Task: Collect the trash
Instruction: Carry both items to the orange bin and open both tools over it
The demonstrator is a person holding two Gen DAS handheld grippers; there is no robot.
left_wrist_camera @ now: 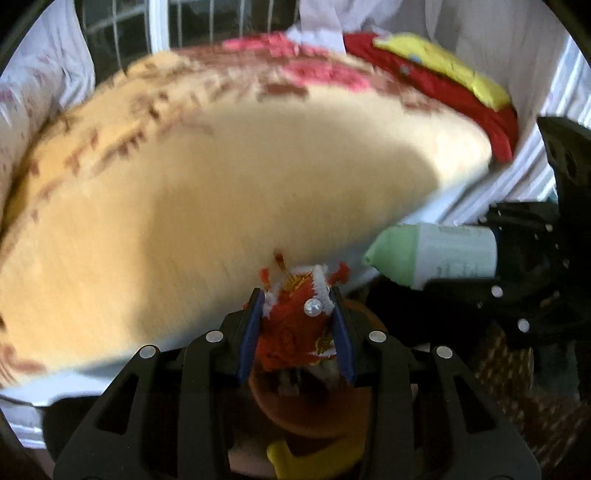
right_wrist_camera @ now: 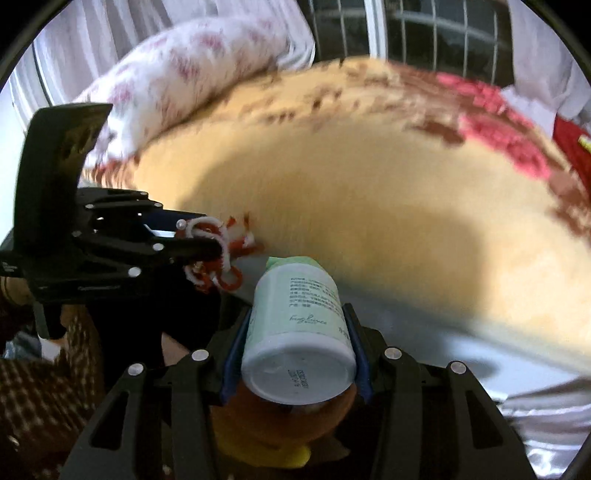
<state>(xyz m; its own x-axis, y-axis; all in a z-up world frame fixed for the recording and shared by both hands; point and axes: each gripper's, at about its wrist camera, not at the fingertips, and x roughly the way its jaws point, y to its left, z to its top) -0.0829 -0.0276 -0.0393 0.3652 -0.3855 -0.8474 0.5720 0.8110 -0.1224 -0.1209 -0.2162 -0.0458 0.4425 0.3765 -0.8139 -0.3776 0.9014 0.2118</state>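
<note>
a bedroom in a home: a bed under a cream blanket [left_wrist_camera: 221,192] fills the frame centre, a floral pillow [right_wrist_camera: 184,74] lies upper left, curtains [right_wrist_camera: 92,22] and a barred window [right_wrist_camera: 424,33] stand along the top.

We see a bed [left_wrist_camera: 436,206] under a cream blanket [left_wrist_camera: 258,177]; a floral pillow [right_wrist_camera: 192,70] lies upper left, right view.

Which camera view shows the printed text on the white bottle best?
The right wrist view: the white bottle fills the centre, with its label text and base facing the camera, clamped in the right gripper. The left wrist view shows it sideways, with blurred print.
</note>
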